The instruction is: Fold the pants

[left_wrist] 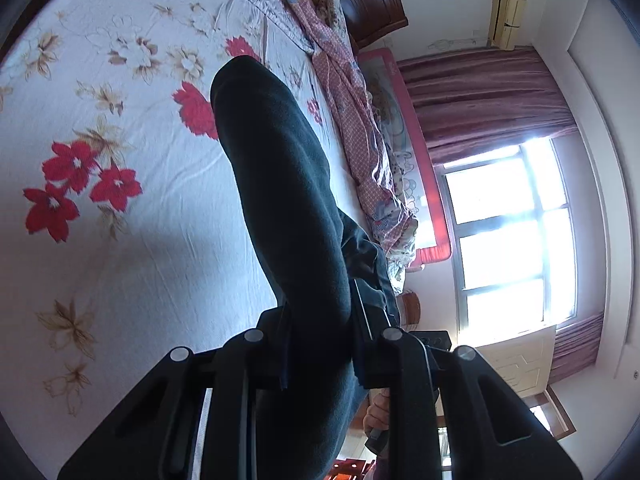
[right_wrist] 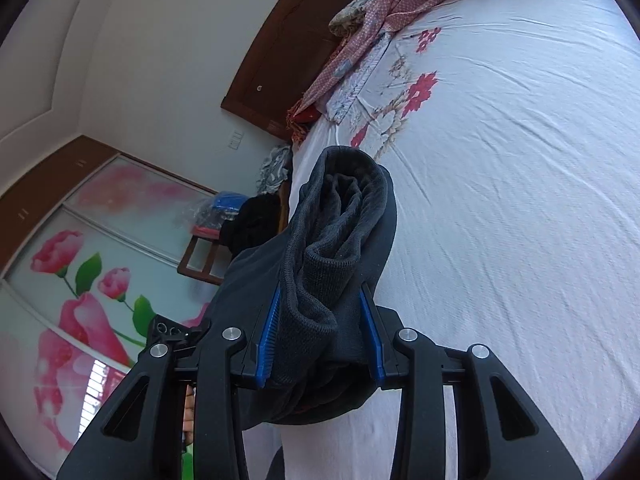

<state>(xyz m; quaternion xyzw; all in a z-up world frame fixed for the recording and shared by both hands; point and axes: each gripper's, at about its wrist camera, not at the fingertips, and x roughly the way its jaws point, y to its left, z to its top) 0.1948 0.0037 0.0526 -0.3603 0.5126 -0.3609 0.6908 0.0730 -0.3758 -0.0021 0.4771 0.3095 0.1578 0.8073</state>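
The dark pants [left_wrist: 280, 168] hang lifted above the floral bed sheet [left_wrist: 120, 220]. In the left wrist view my left gripper [left_wrist: 320, 320] is shut on a smooth stretch of the fabric, and one leg runs away from the fingers towards the bed. In the right wrist view my right gripper [right_wrist: 320, 300] is shut on the bunched, ribbed end of the pants [right_wrist: 344, 216], pressed between its blue pads [right_wrist: 268, 332]. Folds of cloth droop below both grippers. A person's hand [left_wrist: 376, 412] shows under the cloth.
A pink patterned quilt [left_wrist: 352, 112] lies crumpled along the far side of the bed by the dark wooden headboard [right_wrist: 288, 48]. A bright window [left_wrist: 512, 224] with curtains is beyond. A flower-printed wardrobe [right_wrist: 80, 260] and a small stool [right_wrist: 204, 256] with bags stand beside the bed.
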